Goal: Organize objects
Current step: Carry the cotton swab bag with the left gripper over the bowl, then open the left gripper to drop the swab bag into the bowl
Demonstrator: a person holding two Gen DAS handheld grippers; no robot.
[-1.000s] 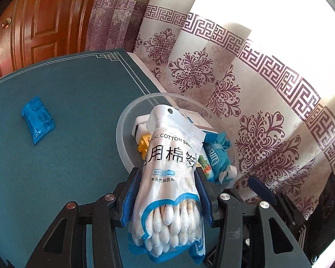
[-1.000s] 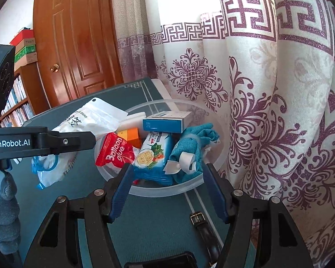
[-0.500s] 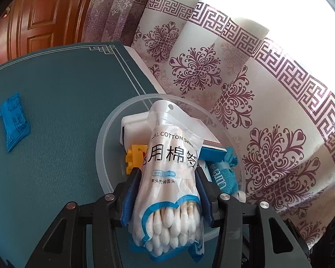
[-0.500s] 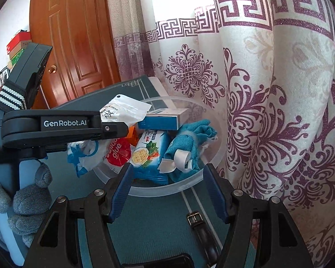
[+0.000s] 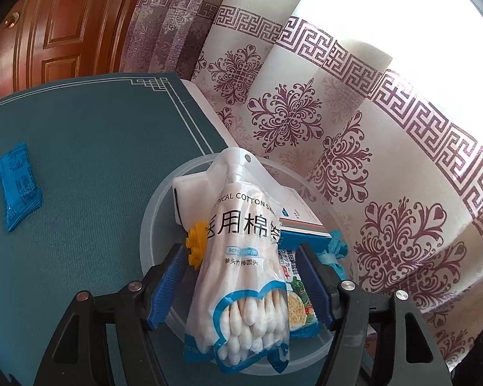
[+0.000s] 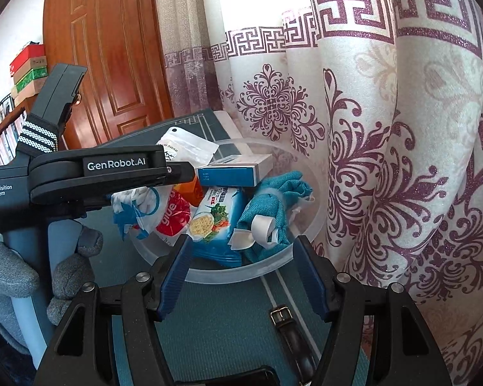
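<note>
Left gripper point(image 5: 241, 284), jaws spread, with the cotton swab bag point(image 5: 241, 257) between them over the clear bowl point(image 5: 151, 225); whether either pad touches the bag cannot be told, and it appears just released. The bowl stands at the table point(image 5: 80, 167) edge nearest the curtain point(image 5: 354, 128) and holds a white-and-blue box point(image 6: 232, 173), cracker packet point(image 6: 214, 218), teal cloth point(image 6: 273, 206), red glue packet point(image 6: 174, 218) and a yellow toy point(image 5: 196, 244). Right gripper point(image 6: 241, 276) hangs open and empty before the bowl. Judged progress: most items gathered; a blue packet point(image 5: 17, 186) near the table's far side and a belt point(image 6: 289, 331) near the right gripper remain outside.
</note>
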